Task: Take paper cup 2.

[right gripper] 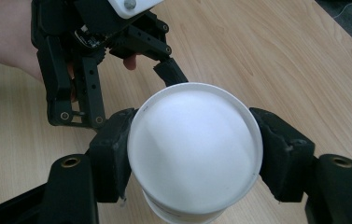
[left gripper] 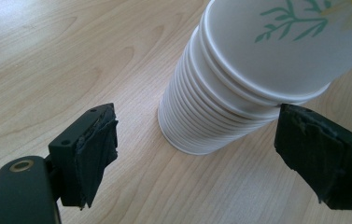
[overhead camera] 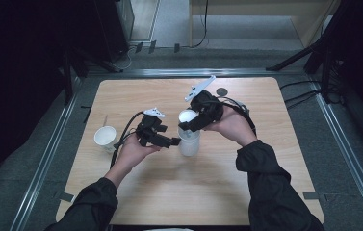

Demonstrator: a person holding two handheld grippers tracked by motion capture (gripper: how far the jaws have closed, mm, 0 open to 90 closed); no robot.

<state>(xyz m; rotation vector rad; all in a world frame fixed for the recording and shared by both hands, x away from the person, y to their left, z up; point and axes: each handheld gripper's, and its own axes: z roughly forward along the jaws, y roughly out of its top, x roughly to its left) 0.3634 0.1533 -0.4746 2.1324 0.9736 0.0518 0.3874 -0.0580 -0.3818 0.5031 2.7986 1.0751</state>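
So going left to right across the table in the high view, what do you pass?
Single paper cup → left gripper → stack of paper cups → right hand.

A light wooden table is standing on grey carpet floor, metal rails are running along its sides, dark stands and cables are lying around, and light is falling on a pale wall behind
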